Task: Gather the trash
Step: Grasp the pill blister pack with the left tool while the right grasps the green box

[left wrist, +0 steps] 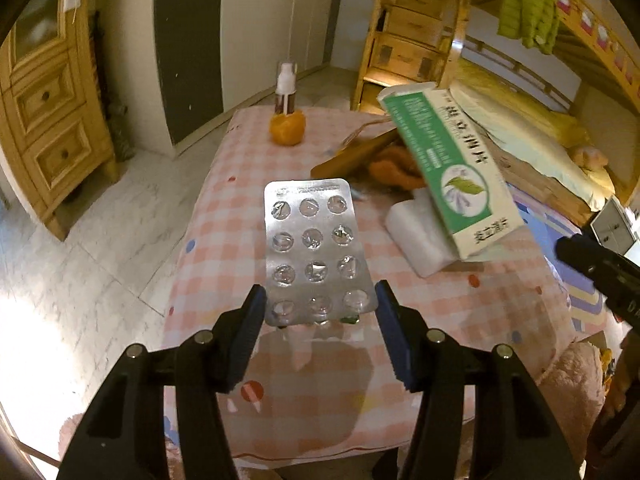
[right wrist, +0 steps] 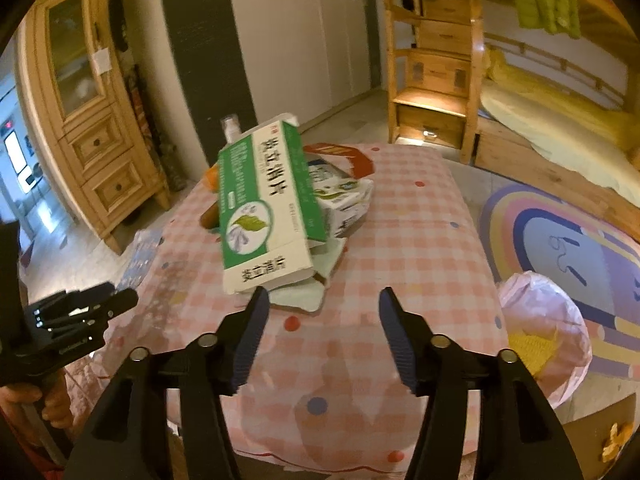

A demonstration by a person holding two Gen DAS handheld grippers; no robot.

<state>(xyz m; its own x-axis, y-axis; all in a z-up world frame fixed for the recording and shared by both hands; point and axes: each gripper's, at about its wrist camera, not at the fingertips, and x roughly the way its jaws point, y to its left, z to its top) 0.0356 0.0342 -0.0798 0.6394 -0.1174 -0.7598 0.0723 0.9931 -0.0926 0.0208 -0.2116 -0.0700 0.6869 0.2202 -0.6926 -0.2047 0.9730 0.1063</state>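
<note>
Left tongs [left wrist: 320, 306] pinch empty blister pack [left wrist: 314, 250]; right tongs [right wrist: 322, 306] spread, green medicine box [right wrist: 266, 208] loose ahead.

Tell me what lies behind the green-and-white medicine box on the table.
Behind the medicine box sit a crumpled carton with a red handle and a spray bottle; the rest is hidden.

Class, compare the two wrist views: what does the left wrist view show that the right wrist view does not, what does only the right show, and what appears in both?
Only the left wrist view: the left gripper shut on an emptied blister pack, an orange beneath a spray bottle, and a white foam block.

Only the right wrist view: the open, empty right gripper, a pink trash bag on the floor, a rainbow rug, and a crumpled carton.

Both: the green-and-white medicine box, the pink checked tablecloth, the wooden cabinet.
</note>
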